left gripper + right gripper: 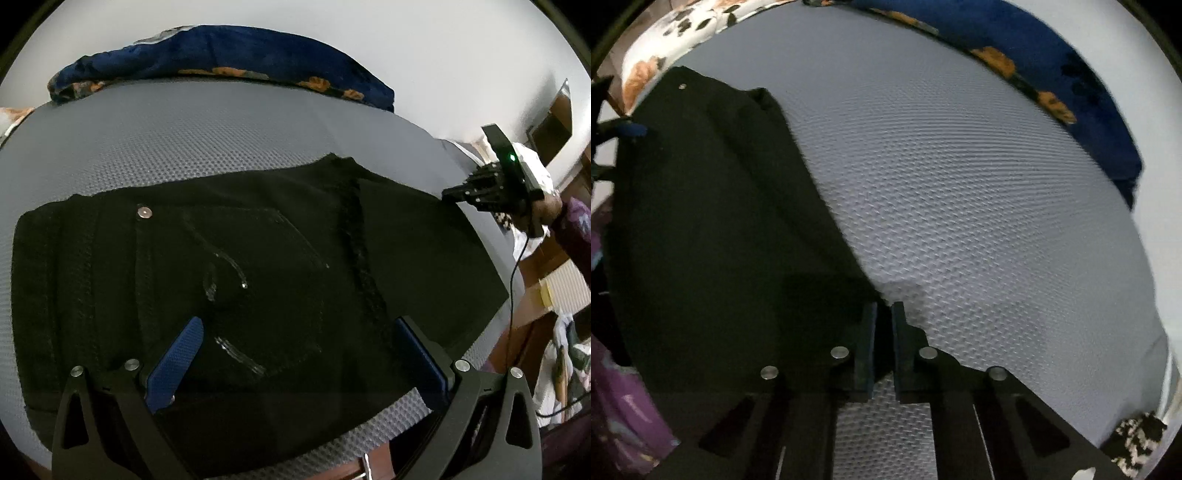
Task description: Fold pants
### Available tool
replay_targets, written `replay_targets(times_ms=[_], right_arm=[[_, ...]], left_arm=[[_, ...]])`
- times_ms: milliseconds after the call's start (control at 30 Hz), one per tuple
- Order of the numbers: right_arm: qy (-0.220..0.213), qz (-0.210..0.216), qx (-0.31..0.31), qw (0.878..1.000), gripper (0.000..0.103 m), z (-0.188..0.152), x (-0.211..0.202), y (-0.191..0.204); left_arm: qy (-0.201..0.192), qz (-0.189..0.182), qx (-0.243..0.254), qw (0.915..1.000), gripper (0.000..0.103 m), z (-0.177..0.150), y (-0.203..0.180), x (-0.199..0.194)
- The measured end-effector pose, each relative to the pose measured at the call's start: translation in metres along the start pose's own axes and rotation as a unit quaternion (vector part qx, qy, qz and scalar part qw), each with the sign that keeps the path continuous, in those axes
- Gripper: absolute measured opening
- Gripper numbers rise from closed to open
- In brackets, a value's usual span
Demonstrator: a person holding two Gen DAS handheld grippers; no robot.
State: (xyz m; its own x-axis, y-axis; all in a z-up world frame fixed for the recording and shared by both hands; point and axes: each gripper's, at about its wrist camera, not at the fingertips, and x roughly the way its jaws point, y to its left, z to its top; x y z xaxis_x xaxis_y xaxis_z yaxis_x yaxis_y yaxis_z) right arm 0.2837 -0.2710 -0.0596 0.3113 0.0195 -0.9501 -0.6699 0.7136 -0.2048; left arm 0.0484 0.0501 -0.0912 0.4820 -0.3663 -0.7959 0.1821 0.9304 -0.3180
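Note:
Black pants [258,258] lie flat on a grey textured mattress [184,140], waistband and button to the left, back pocket in the middle. My left gripper [295,328] is open, its blue pads spread just above the pocket area. My right gripper [883,314] is shut on the far edge of the pants [701,221]. In the left wrist view the right gripper [448,194] sits at the pants' right corner. The left gripper's blue pad [631,130] shows at the far left of the right wrist view.
A dark blue flowered blanket [221,55] lies along the back of the mattress; it also shows in the right wrist view [1089,92]. A flowered pillow [683,22] is at the back left. The mattress's wooden front edge [369,469] is near me. Furniture and clutter [554,332] stand at the right.

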Motion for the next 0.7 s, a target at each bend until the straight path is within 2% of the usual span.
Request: replay_targets(times_ms=[67, 100, 133, 167, 200, 233, 333, 367, 467, 500, 567, 667, 700], right_arm=[[-0.018, 0.002, 0.023, 1.000, 0.004, -0.006, -0.002, -0.004], [-0.032, -0.028, 0.030, 0.999, 0.003, -0.008, -0.003, -0.005], [-0.040, -0.038, 0.042, 0.998, 0.007, -0.011, -0.004, -0.007], [-0.053, -0.043, 0.059, 0.996, 0.007, -0.014, -0.008, -0.010], [-0.066, -0.053, 0.077, 0.993, 0.007, -0.017, -0.013, -0.012], [-0.082, -0.060, 0.099, 0.990, 0.012, -0.020, -0.020, -0.013], [-0.132, -0.063, 0.149, 0.978, 0.012, -0.031, -0.038, 0.004], [-0.135, -0.073, 0.148, 0.977, 0.011, -0.035, -0.037, 0.013], [-0.104, -0.100, 0.137, 0.980, 0.019, -0.032, -0.002, 0.030], [-0.118, -0.111, 0.133, 0.978, 0.019, -0.032, -0.003, 0.031], [-0.107, -0.107, 0.165, 0.975, 0.019, -0.026, -0.010, 0.020], [-0.170, -0.081, 0.213, 0.959, 0.021, -0.026, -0.046, 0.022], [-0.181, -0.069, 0.223, 0.955, 0.026, -0.027, -0.056, 0.029]], left_arm=[[0.001, -0.001, -0.004, 1.0000, 0.101, 0.000, 0.002, 0.002], [0.002, -0.001, -0.005, 1.0000, 0.101, 0.000, 0.002, 0.003], [0.001, 0.000, -0.005, 1.0000, 0.101, 0.001, 0.002, 0.003], [0.001, 0.001, -0.004, 1.0000, 0.101, 0.001, 0.002, 0.002], [0.000, 0.003, -0.003, 1.0000, 0.101, 0.000, 0.001, 0.000], [-0.002, 0.004, -0.002, 1.0000, 0.101, 0.000, 0.001, -0.002], [-0.022, 0.005, -0.014, 0.9996, 0.101, 0.000, 0.006, -0.012], [-0.029, 0.002, -0.021, 0.9994, 0.101, 0.000, 0.008, -0.016], [-0.049, 0.006, -0.041, 0.9979, 0.101, 0.004, 0.017, -0.027], [-0.047, 0.013, -0.046, 0.9977, 0.101, 0.006, 0.022, -0.031], [-0.047, 0.025, -0.055, 0.9971, 0.101, 0.009, 0.029, -0.041], [-0.073, 0.031, -0.066, 0.9946, 0.101, 0.008, 0.045, -0.068], [-0.081, 0.036, -0.069, 0.9937, 0.101, 0.006, 0.052, -0.077]])
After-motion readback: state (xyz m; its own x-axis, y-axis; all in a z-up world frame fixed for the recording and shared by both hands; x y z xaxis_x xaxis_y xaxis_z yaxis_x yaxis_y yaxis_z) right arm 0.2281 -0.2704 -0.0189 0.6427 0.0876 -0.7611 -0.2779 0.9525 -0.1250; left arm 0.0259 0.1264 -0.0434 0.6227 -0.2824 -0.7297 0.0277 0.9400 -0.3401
